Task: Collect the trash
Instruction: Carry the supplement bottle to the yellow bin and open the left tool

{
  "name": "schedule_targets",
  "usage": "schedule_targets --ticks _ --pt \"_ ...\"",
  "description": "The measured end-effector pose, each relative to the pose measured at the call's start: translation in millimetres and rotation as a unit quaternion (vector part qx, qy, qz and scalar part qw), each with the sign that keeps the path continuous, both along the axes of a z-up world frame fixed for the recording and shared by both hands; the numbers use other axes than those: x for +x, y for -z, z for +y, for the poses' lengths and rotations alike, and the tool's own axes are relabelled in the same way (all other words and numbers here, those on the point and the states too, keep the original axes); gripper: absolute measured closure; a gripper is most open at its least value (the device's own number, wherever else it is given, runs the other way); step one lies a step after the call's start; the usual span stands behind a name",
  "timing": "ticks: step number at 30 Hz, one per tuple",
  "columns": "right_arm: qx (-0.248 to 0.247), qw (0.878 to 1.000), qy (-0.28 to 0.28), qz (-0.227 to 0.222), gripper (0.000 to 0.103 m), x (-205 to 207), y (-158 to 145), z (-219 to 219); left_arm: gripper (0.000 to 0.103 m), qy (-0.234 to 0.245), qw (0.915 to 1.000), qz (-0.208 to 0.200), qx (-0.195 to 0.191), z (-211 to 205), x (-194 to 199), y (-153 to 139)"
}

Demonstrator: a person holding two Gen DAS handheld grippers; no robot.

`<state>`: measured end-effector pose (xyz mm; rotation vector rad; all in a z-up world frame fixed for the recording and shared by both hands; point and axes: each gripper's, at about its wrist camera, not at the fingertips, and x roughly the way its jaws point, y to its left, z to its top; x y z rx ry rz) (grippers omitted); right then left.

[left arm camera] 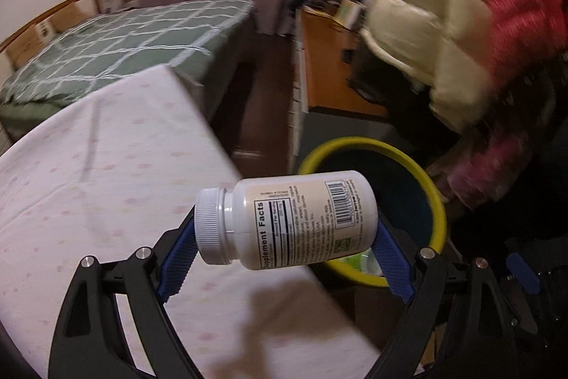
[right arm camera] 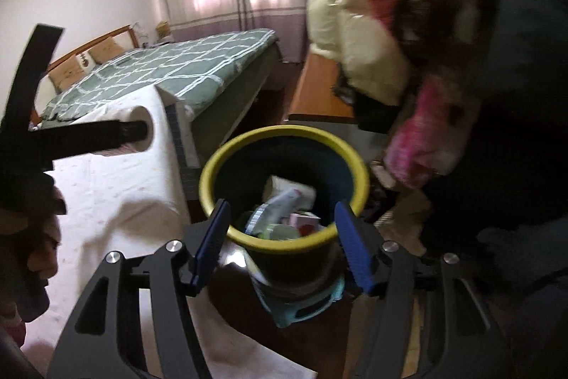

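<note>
Starting at the left, your left gripper (left arm camera: 284,237) is clenched on the bottle (left arm camera: 287,219), which lies sideways between the blue pads: one pad against the ribbed cap end, the other against the base. It hangs in the air over the edge of the counter (left arm camera: 106,166), with its base end already over the near rim of the bin (left arm camera: 419,166).

The bottle looks like hard white plastic with a glossy label, so judge it stiff, light and slick. An end-to-end hold like this one leaves it free to roll about its long axis; keep the squeeze firm until it is clear of the rim, and avoid quick wrist turns. A hold across the labelled body would be steadier, but so close to the bin there seems little reason to regrasp. It should survive a drop without harm.

Moving right, the bin shows in the right wrist view as a dark tub with a yellow rim, standing on a pale blue stool (right arm camera: 301,304) and already holding paper and packaging.

Your right gripper (right arm camera: 280,244) hangs released and empty, its jaws wide apart, framing the bin's near rim.
</note>
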<state>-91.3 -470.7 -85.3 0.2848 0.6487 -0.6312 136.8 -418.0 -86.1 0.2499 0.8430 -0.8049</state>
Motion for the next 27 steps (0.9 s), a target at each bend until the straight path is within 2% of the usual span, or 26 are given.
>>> schedule_targets --ticks 6,18,20,21,24,27 --pt "0.019 0.999 0.035 -0.010 0.044 -31 6 -26 0.016 0.042 0.9988 0.016 0.020 -44 -20 20" --pt "0.029 0.998 0.050 -0.015 0.043 -41 8 -42 0.016 0.082 0.9946 0.034 0.055 -109 -19 52" --pt "0.031 0.998 0.050 -0.013 0.043 -41 10 -42 0.012 0.088 0.9936 0.035 0.062 -115 -18 56" --pt "0.032 0.998 0.050 -0.012 0.043 -41 11 -43 0.004 0.089 0.9934 0.032 0.066 -117 -18 57" --pt "0.033 0.998 0.051 -0.012 0.043 -40 10 -44 0.004 0.083 0.9945 0.015 0.062 -112 -17 50" --pt "0.033 0.998 0.046 -0.016 0.043 -40 8 -42 0.004 0.073 0.9965 0.008 0.041 -90 -16 30"
